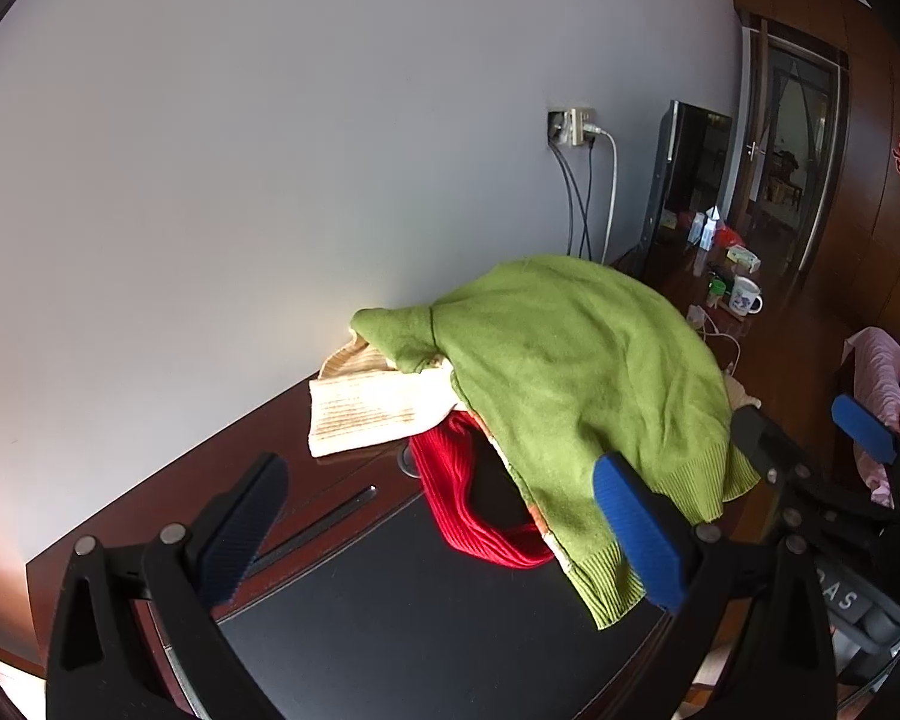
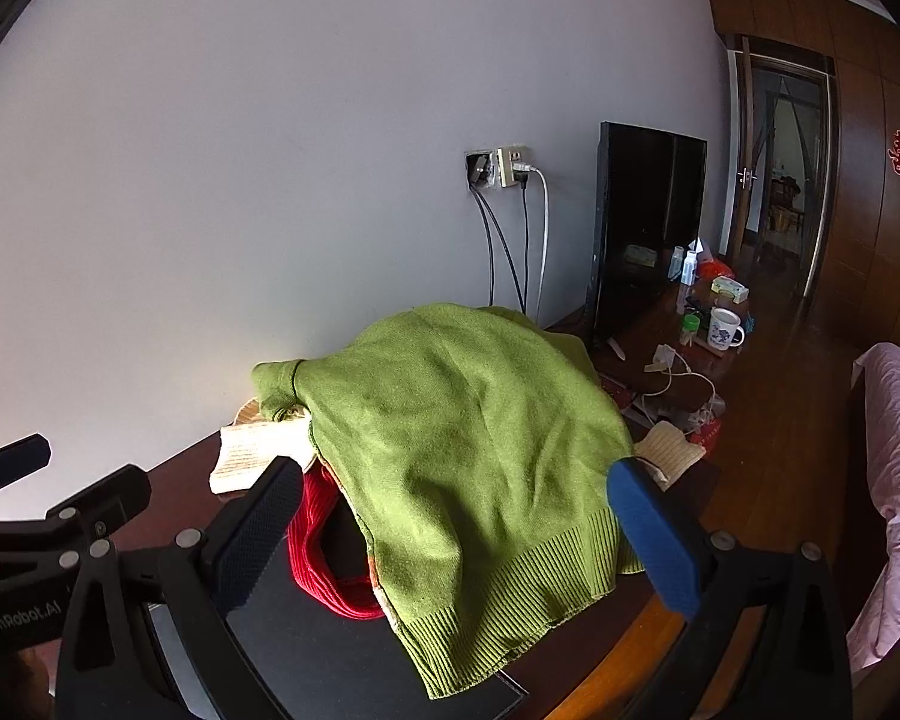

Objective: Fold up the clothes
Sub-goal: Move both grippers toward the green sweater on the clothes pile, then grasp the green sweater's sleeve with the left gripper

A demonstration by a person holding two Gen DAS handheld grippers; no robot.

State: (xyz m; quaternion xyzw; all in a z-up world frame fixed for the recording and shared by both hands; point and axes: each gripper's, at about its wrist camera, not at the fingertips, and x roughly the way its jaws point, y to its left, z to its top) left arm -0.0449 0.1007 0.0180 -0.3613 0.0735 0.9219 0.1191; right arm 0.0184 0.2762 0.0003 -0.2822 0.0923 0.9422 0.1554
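Note:
A green knit sweater (image 1: pixel 570 372) (image 2: pixel 468 450) lies heaped over a pile of clothes on a dark wooden table (image 1: pixel 342 492), its ribbed hem hanging toward me. Under it lie a cream ribbed garment (image 1: pixel 372 408) (image 2: pixel 252 450) and a red ribbed garment (image 1: pixel 474 498) (image 2: pixel 318 552). My left gripper (image 1: pixel 438 534) is open and empty, hovering just short of the pile over a black mat (image 1: pixel 402 618). My right gripper (image 2: pixel 456 540) is open and empty too, with the green hem lying between its fingers from this view. The right gripper (image 1: pixel 816 438) also shows at the right of the left wrist view.
A grey wall with a socket and hanging cables (image 1: pixel 582 180) (image 2: pixel 516 222) stands behind the table. A black monitor (image 2: pixel 648 228), bottles and a white mug (image 2: pixel 725 329) sit further right. A pink-covered bed (image 2: pixel 894 468) lies at the far right, beyond it a doorway (image 2: pixel 786 180).

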